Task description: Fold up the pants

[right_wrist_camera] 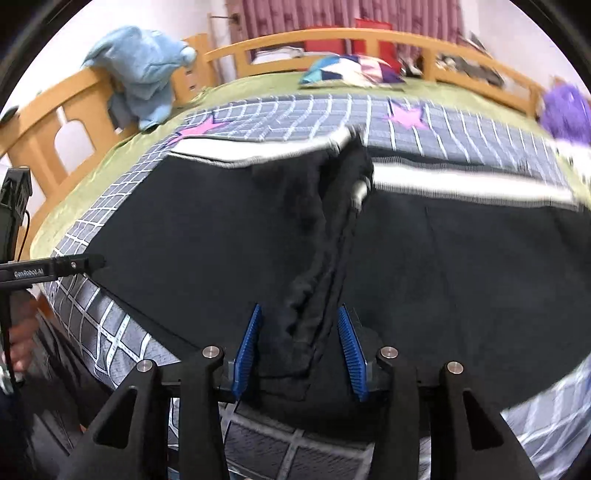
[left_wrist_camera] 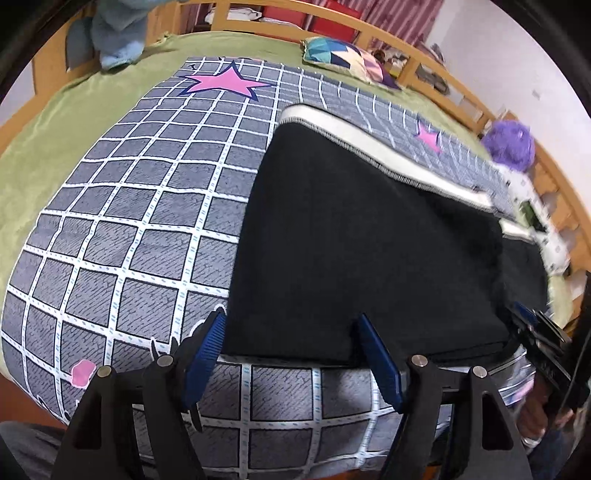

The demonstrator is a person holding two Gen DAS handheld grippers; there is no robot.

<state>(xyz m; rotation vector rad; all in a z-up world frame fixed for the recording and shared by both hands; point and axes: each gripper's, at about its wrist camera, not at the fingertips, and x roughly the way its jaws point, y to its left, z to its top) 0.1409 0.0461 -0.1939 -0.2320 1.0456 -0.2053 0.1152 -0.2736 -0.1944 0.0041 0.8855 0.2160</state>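
1. You're over a wooden-railed bed (right_wrist_camera: 332, 35); green sheet, grey checked quilt (left_wrist_camera: 122, 229) with pink stars.
2. Black fleecy pants (left_wrist_camera: 362, 236) lie flat on the quilt, white-striped waistband at the far edge.
3. Your left gripper (left_wrist_camera: 291, 354) stands spread at the near hem, pinching nothing; its side reads "GenRobot.AI".
4. Your right gripper (right_wrist_camera: 301, 349) straddles a bunched ridge, ribbed blue pads (right_wrist_camera: 349, 347) apart, not pressing.

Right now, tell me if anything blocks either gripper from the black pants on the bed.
Nothing visible does. The left gripper sits open at the near edge of the pants, with only the checked quilt beside it. The right gripper already straddles the bunched middle fold.
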